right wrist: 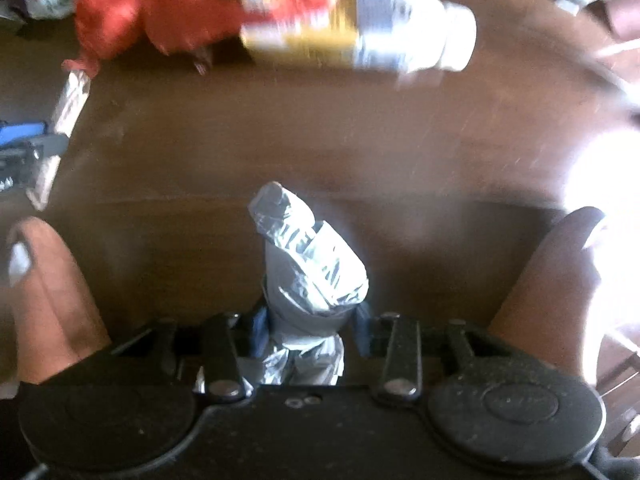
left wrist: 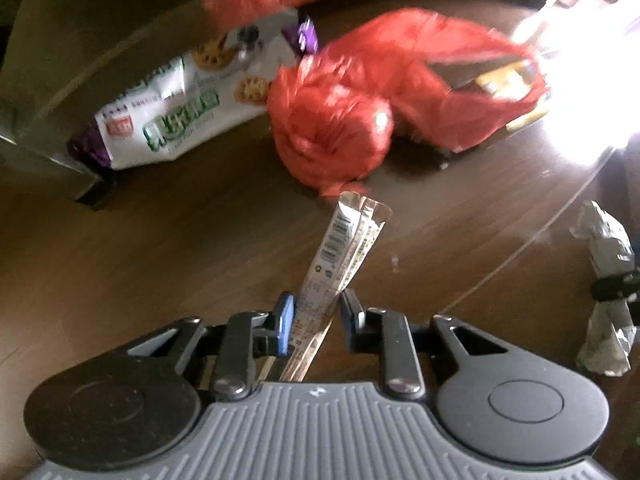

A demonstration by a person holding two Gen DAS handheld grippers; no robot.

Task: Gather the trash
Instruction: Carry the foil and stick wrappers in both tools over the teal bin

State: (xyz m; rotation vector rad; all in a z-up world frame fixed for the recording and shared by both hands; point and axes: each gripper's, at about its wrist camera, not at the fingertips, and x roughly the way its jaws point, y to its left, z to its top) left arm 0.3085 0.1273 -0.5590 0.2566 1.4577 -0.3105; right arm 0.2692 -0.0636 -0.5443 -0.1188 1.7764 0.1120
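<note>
My left tongs pinch a long narrow sachet wrapper, which sticks out toward 12 o'clock over the table. My right tongs are pressed onto a crumpled silver wrapper, likewise pointing to 12.

Collection point: the red plastic bag lies slumped at 12 to 1 o'clock in the left view, mouth partly collapsed, a bottle at its opening. A biscuit packet lies at 10 o'clock, not yet collected.

Risks noted:
- Sachet is gripped near one end; being thin and slick, it could slip or swing free.
- Bag mouth is limp; with both tongs occupied, nothing holds it open, so drops may land on the table.
- The bottle could roll if nudged.
</note>
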